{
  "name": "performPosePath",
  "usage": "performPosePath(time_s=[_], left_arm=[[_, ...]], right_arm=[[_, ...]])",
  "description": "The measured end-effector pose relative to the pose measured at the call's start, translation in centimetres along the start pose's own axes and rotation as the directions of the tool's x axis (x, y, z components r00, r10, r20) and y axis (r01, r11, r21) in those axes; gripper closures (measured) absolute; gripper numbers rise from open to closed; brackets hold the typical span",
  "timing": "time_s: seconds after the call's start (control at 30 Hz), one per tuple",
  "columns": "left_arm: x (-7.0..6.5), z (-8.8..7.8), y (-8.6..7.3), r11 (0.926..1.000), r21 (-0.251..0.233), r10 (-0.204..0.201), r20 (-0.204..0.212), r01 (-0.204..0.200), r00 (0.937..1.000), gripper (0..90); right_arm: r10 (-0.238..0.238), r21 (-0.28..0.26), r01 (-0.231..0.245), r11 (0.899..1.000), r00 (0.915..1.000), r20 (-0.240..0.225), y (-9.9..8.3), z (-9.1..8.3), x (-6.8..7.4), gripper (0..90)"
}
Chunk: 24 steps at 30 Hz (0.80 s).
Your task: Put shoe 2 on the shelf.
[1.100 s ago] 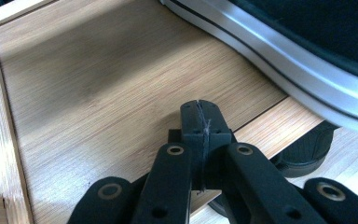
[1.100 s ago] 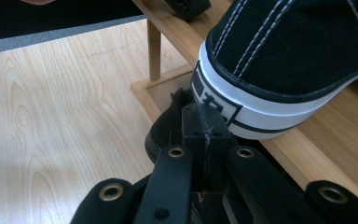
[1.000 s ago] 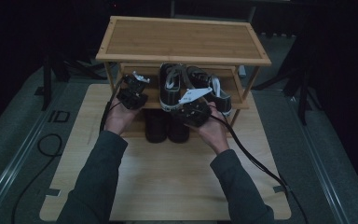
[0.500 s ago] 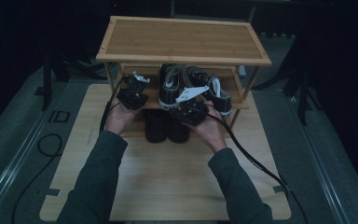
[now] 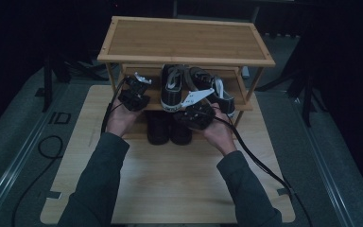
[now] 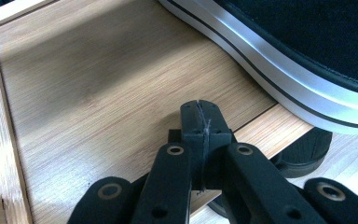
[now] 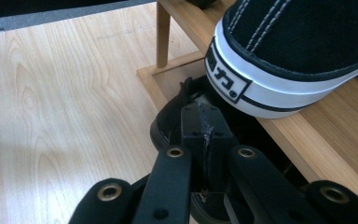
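A bamboo shoe rack (image 5: 184,40) stands at the far end of the board. On its middle shelf (image 6: 98,79) sit two black sneakers with white soles, one (image 5: 171,87) to the left of the other (image 5: 212,87). Below it stand two black shoes (image 5: 159,127). My left gripper (image 5: 136,90) is shut and empty, with its tips (image 6: 200,116) over the middle shelf's front edge beside a sneaker's sole (image 6: 279,74). My right gripper (image 5: 194,111) is shut too, and its tips (image 7: 203,122) hang over a lower black shoe (image 7: 170,116), just under a sneaker's heel (image 7: 270,70).
The rack's top shelf (image 5: 184,40) overhangs both grippers. A rack leg (image 7: 163,32) stands just left of the sneaker's heel. Light wooden board (image 5: 170,179) stretches toward the person. Cables trail from both grippers over the board, and dark floor surrounds it.
The right gripper has drifted slightly left along the shelf front. The left gripper has hardly moved, and both stay shut.
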<state>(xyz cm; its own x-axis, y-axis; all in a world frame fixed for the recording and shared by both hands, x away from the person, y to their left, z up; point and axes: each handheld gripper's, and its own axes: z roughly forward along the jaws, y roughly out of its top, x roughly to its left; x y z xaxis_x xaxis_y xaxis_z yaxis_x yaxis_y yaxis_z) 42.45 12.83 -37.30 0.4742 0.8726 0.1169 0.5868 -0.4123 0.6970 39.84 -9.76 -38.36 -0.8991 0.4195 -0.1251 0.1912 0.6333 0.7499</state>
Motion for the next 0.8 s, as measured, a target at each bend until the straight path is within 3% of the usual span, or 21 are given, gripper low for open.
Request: performPosePath(time_s=[0.63, 0.8], left_arm=[[0.5, 0.0, -0.1, 0.9999, -0.007, -0.011, 0.028, 0.011, 0.9996, 90.0], [0.4, 0.0, -0.1, 0.9999, -0.008, -0.010, 0.027, 0.010, 0.9996, 90.0]], right_arm=[[-0.078, 0.050, 0.078, 0.996, 0.9969, 0.002, -0.1, -2.4, 0.5, 89.8], [-0.078, 0.031, 0.078, 0.996, 0.9970, 0.002, -0.5, -3.8, 0.2, 89.9]])
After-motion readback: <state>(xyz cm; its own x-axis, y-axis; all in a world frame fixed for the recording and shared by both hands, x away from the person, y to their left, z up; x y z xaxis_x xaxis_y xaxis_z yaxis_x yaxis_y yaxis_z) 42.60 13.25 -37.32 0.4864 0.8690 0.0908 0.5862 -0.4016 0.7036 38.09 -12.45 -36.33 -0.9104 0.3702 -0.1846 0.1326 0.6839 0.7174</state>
